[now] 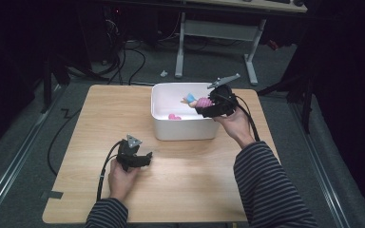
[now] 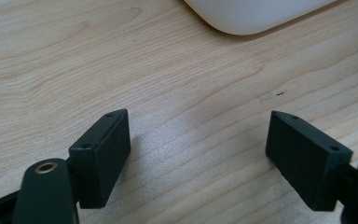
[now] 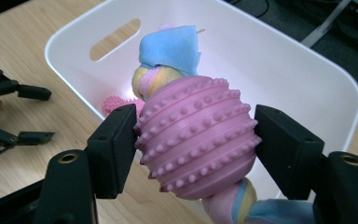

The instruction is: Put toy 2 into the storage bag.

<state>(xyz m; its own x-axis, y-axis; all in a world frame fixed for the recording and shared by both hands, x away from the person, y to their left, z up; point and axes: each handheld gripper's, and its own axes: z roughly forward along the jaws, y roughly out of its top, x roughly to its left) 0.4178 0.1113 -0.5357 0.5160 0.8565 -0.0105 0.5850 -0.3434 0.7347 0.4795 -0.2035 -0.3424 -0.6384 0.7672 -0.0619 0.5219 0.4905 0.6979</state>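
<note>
Your right gripper clamps one pink nubbed toy over the white bin; second pink toy inside. Left gripper open, near the bin.

Pink studded ball, white bin, striped sleeves.

The high view looks down on the table; both gripper views (close in) share its white bin.

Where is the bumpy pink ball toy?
The right gripper clamps the bumpy pink ball toy above the white bin's right side, in the high view.
</note>
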